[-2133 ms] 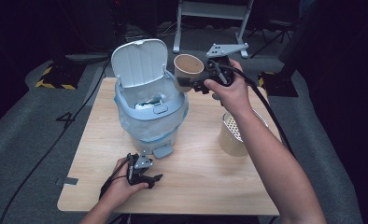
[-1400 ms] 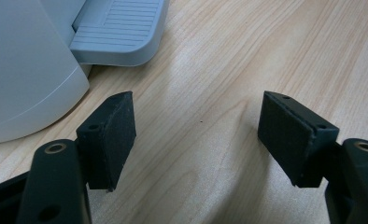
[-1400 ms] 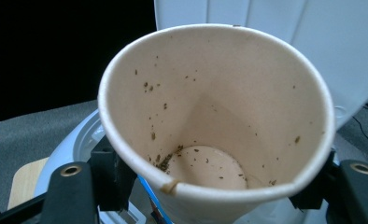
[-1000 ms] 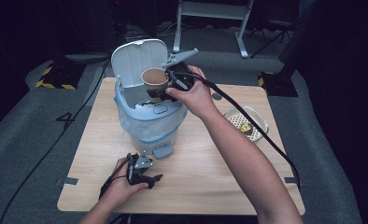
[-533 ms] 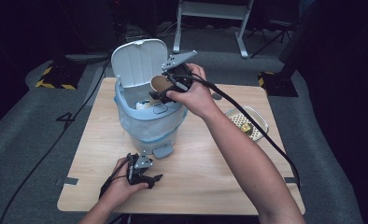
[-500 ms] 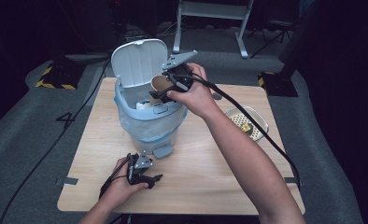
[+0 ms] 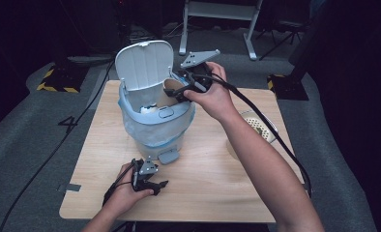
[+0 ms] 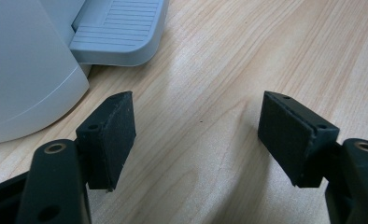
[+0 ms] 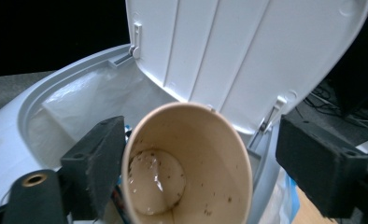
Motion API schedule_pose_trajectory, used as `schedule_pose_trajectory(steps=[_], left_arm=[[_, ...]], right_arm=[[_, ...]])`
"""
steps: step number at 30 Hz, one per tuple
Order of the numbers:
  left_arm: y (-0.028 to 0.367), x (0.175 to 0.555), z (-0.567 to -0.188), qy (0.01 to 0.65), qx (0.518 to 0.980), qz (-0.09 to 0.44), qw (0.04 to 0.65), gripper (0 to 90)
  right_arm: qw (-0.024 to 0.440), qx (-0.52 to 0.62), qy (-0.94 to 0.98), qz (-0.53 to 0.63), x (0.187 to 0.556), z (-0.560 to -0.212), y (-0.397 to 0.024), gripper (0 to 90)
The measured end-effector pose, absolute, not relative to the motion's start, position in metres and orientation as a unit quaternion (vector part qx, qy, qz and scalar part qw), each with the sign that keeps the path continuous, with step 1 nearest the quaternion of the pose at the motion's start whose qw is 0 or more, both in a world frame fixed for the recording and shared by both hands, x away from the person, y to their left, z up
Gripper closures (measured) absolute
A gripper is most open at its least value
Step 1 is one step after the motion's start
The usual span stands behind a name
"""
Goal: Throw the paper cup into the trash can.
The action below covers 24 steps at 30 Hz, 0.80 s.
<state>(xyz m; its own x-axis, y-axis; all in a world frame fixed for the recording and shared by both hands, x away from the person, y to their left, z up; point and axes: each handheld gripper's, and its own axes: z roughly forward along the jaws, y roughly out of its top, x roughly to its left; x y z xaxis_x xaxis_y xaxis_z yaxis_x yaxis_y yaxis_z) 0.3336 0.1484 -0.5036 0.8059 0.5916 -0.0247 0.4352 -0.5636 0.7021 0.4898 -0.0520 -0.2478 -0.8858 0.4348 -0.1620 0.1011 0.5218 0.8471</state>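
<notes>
Tan paper cup (image 9: 187, 163), wet dregs inside, lies tilted in open bin (image 7: 152, 121); right gripper (image 9: 201, 163) jaws just opened, cup loose between. Left gripper (image 8: 196, 135) open over table (image 8: 210, 70); pedal (image 8: 119, 28) visible there

A pale container (image 7: 256, 128) stands near the right edge of the wooden surface (image 7: 208, 179). Grey carpet (image 7: 29, 140) lies around, with a metal stand (image 7: 222, 14) behind.

Right tool (image 7: 179, 92) open beside paper cup (image 7: 170, 92) in bin (image 7: 154, 128)
</notes>
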Motion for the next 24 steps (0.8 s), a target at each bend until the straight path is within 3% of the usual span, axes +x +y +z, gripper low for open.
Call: schedule_pose_trajectory(steps=[8,15,16,19,20,21,22,24], left_arm=[[0.148,0.334,-0.504,0.292,0.878,0.107,0.364,27.3],[0.148,0.334,-0.504,0.293,0.878,0.107,0.364,27.3],[0.147,0.334,-0.504,0.293,0.878,0.107,0.364,27.3],[0.147,0.335,-0.504,0.292,0.878,0.107,0.364,27.2],[0.147,0.334,-0.504,0.292,0.878,0.107,0.364,27.2],[0.147,0.334,-0.504,0.292,0.878,0.107,0.364,27.2],[0.147,0.334,-0.504,0.292,0.878,0.107,0.364,27.2],[0.147,0.335,-0.504,0.292,0.878,0.107,0.364,27.2]], right_arm=[[0.173,0.153,0.873,0.43,0.484,-0.249,-0.061,17.3],[0.125,0.178,0.873,0.437,0.489,-0.264,-0.064,18.7],[0.121,0.179,0.874,0.436,0.49,-0.264,-0.064,25.1],[0.109,0.186,0.867,0.448,0.492,-0.263,-0.062,31.6],[0.108,0.178,0.868,0.452,0.493,-0.262,-0.062,60.2],[0.101,0.163,0.869,0.456,0.493,-0.26,-0.063,62.4],[0.104,0.167,0.861,0.468,0.493,-0.259,-0.063,54.4],[0.12,0.168,0.853,0.48,0.491,-0.255,-0.062,56.6]])
